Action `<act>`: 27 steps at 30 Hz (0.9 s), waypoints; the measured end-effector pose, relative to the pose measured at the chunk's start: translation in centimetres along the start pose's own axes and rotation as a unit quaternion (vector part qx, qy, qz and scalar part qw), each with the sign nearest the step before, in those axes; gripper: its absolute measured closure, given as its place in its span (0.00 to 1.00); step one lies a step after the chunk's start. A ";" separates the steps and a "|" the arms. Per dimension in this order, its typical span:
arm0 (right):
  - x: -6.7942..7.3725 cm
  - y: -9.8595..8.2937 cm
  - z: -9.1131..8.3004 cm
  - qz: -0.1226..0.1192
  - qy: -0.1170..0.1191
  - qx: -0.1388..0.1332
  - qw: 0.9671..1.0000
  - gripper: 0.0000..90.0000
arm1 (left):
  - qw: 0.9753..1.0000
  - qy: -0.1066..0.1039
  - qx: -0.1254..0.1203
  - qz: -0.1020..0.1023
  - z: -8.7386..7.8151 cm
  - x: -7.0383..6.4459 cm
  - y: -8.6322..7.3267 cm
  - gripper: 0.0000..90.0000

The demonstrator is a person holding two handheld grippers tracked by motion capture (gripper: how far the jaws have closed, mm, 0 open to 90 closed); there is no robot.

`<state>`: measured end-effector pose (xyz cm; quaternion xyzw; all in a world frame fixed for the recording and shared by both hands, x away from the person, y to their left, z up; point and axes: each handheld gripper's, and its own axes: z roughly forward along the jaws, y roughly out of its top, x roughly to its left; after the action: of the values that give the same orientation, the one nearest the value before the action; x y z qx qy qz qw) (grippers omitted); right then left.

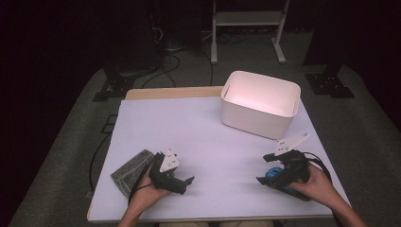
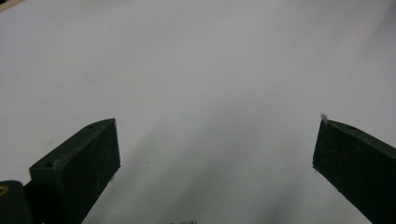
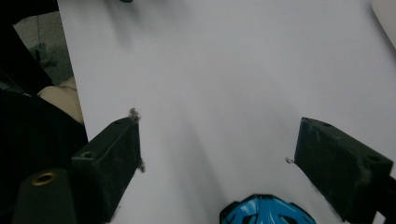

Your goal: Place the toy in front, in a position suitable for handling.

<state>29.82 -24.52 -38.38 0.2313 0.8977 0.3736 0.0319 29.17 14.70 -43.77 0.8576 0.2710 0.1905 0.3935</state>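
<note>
My left gripper [image 1: 189, 181] rests low over the white table [image 1: 208, 127] at the front left and points right. Its jaws stand wide open in the left gripper view [image 2: 217, 123] with bare table between them. A grey folded cloth [image 1: 128, 170] lies beside that hand, behind the gripper. At the front right, my right gripper [image 1: 261, 179] points left. Its jaws are open in the right gripper view [image 3: 217, 123]. A small blue object with black slots [image 3: 261, 211] sits low between them, touching neither pad. It also shows as the blue object [image 1: 273, 172] by the gripper's body.
A white, empty-looking bin [image 1: 261, 101] stands at the back right of the table. Its corner [image 3: 386, 14] shows in the right gripper view. Grey carpet [image 1: 56, 156] surrounds the table, and cables and a white stand's legs [image 1: 246, 33] lie beyond it.
</note>
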 end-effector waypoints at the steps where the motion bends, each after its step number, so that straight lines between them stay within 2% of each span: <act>1: -0.1 -0.2 -0.1 0.000 0.000 0.001 1.000 0.15 | 1.000 0.000 0.000 0.000 0.0 0.0 0.0 0.00; 12: -0.7 -2.5 -2.0 0.014 -0.018 0.018 1.000 0.15 | 1.000 0.005 -0.001 0.001 -0.2 -0.1 0.0 0.00; 19: -1.2 -3.8 -2.4 0.025 -0.029 0.031 0.999 0.15 | 1.000 0.007 -0.005 -0.005 -0.4 0.0 0.0 0.00; 27: -1.6 -5.6 -3.1 0.039 -0.039 0.040 0.998 0.15 | 1.000 0.007 -0.002 0.000 -0.3 -0.1 0.0 0.00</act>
<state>28.32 -30.67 -40.22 0.2813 0.9004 0.3291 0.0428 28.93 14.80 -43.60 0.8556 0.2731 0.1968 0.3931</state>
